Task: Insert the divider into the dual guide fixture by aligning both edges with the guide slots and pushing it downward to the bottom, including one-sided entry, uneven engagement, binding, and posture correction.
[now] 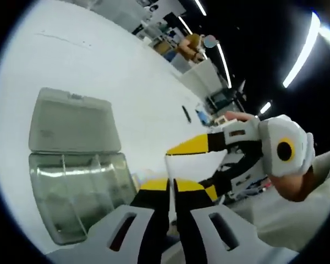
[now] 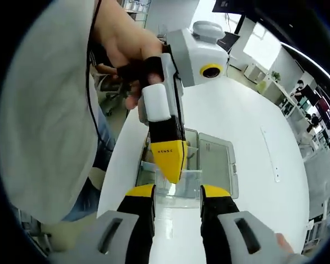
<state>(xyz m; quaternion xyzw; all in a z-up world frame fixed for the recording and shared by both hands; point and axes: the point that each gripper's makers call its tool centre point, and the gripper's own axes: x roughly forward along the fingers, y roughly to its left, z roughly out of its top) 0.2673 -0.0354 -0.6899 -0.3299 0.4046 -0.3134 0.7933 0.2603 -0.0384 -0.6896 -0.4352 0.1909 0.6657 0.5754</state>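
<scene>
A thin clear divider [image 1: 193,169] [image 2: 180,186] hangs above the white table. My left gripper [image 1: 171,184] is shut on its flat faces, and it comes down from the top of the right gripper view [image 2: 171,165]. My right gripper [image 2: 177,191] [image 1: 201,168] has its jaws wide apart, and the pane spans from one jaw to the other, held by its edges. The clear plastic fixture box [image 1: 71,192] [image 2: 148,171] lies on the table with its inner guide walls showing. Its lid [image 1: 71,121] [image 2: 215,157] is folded open flat beside it.
The white table [image 1: 99,60] [image 2: 247,121] stretches far around the box. A small dark object [image 1: 186,114] lies on it. A person's hand [image 2: 126,49] and pale sleeve [image 2: 44,110] hold the grippers. Desks and shelves [image 1: 170,33] stand beyond the table.
</scene>
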